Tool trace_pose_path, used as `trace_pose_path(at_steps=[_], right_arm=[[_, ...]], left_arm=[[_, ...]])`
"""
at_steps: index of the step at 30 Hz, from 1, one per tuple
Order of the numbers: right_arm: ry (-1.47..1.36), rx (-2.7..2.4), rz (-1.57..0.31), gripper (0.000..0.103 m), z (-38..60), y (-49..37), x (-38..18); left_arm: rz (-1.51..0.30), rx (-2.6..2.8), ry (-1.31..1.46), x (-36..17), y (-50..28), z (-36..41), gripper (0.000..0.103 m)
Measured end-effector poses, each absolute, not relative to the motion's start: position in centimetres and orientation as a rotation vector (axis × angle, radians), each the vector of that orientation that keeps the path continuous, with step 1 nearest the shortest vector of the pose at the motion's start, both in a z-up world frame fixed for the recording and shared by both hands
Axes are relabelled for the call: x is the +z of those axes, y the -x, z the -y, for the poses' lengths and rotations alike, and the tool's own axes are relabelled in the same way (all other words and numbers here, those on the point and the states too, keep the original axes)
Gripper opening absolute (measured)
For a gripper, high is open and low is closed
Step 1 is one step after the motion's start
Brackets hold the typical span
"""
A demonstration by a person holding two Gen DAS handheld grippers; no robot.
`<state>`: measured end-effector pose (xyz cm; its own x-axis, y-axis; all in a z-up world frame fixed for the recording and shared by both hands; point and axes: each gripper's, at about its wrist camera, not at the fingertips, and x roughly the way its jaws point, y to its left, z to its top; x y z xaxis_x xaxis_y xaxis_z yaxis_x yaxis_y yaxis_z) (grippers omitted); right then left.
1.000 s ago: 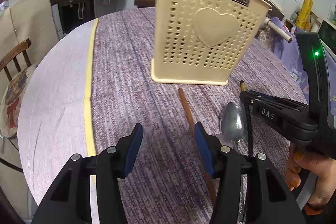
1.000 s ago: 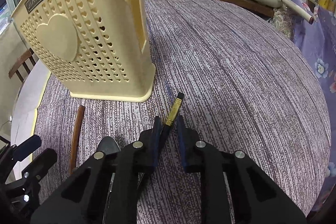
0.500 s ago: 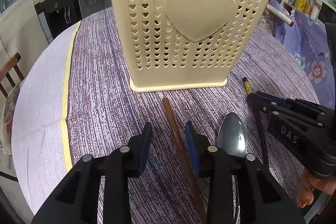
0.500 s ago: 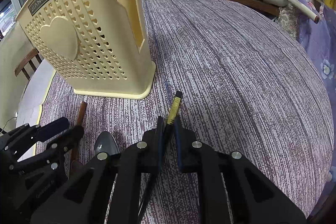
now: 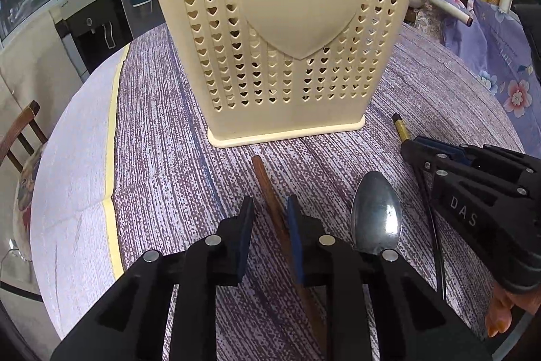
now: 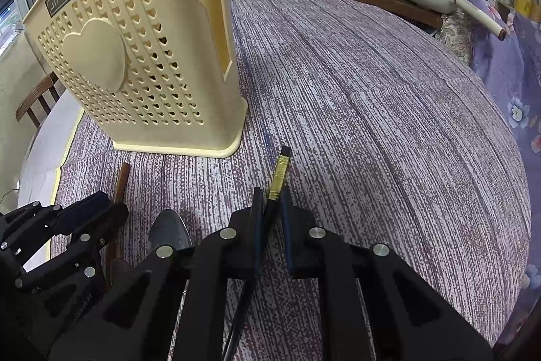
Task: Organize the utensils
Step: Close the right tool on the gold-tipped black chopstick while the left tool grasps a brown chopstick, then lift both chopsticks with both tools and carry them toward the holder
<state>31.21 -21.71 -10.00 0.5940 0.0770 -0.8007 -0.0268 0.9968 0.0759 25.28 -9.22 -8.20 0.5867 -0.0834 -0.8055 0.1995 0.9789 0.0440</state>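
Left gripper [image 5: 267,219]: spread, straddling the brown chopstick [image 5: 270,192]; right pad touching it, left pad apart, nothing pinched.
Right gripper [image 6: 270,208]: narrow around the black chopstick [image 6: 280,171]; I cannot tell if it grips.
Utensils: both chopsticks and the spoon [image 5: 376,215] flat on the tablecloth [image 6: 372,107], just before the cream holder [image 5: 280,36].
Risk: I judge a one-sided close would roll the brown stick away; a thin stick on cloth may slip, or cloth may get pinched.
Change: my left jaws were wider and left of the stick 1.0 s ago; holder looms closer. Right jaws narrowed.
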Motion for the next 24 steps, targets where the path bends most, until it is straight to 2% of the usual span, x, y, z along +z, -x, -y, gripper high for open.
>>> trace_pose_path(at_steps=[4,6,24], right_arm=[[-0.050,0.048,-0.928,0.012,21.25,-30.96,-10.09],[-0.063,0.046,-0.925,0.011,21.34,-30.91,-10.13],[-0.099,0.048,-0.921,0.008,22.12,-31.08,-10.05]], left_arm=[[-0.926,-0.162,-0.138,-8.19,-25.29,9.19,0.017],[-0.925,-0.158,-0.130,-8.19,-25.25,9.01,0.012],[-0.927,-0.150,-0.084,-8.19,-25.41,8.66,0.010]])
